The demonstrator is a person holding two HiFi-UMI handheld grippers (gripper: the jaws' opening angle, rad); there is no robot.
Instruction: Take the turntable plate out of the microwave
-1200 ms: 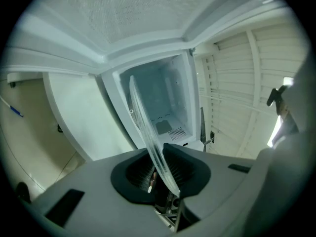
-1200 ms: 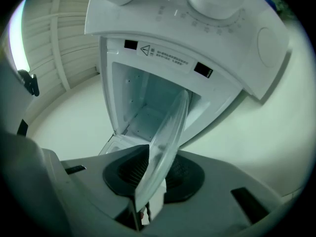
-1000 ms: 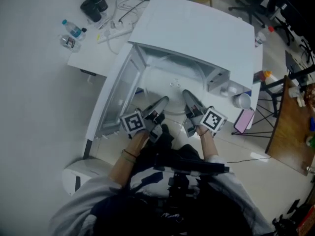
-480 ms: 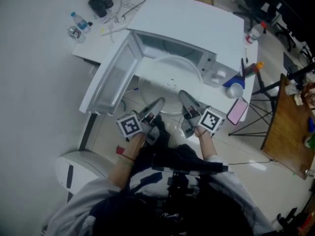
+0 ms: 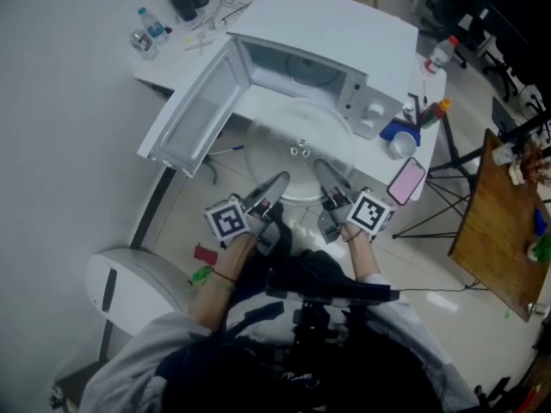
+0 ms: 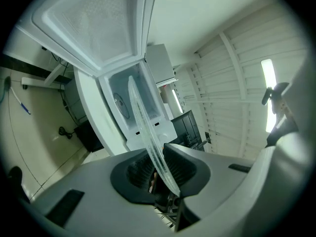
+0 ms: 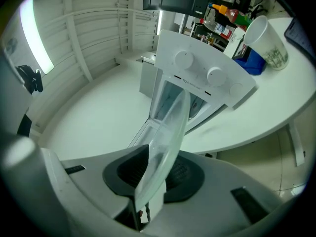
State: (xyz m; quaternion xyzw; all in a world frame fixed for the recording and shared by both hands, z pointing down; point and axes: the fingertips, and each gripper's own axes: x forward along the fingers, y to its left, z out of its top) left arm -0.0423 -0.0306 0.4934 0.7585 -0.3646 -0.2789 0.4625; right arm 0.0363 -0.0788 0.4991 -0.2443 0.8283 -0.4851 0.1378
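Observation:
The clear glass turntable plate [image 5: 300, 149] hangs level in front of the white microwave [image 5: 331, 37], outside its cavity. My left gripper [image 5: 277, 185] is shut on the plate's near left rim and my right gripper [image 5: 320, 173] on its near right rim. In the left gripper view the plate [image 6: 143, 125] runs edge-on between the dark pads [image 6: 137, 169]. The right gripper view shows the plate's rim [image 7: 165, 149] clamped between the pads [image 7: 129, 173], with the microwave's knobs [image 7: 183, 59] ahead. The microwave door [image 5: 196, 110] stands swung open to the left.
A white paper cup [image 5: 401, 144], a blue box [image 5: 398, 130] and a pink phone [image 5: 405, 181] lie on the white table [image 5: 379, 166] right of the microwave. Bottles [image 5: 148, 31] and cables sit at the far left. A white bin [image 5: 129, 286] stands on the floor at lower left.
Both grippers have drawn the plate back out of the microwave cavity toward me; it now hangs in front of the oven. The whole view has shifted back from the table.

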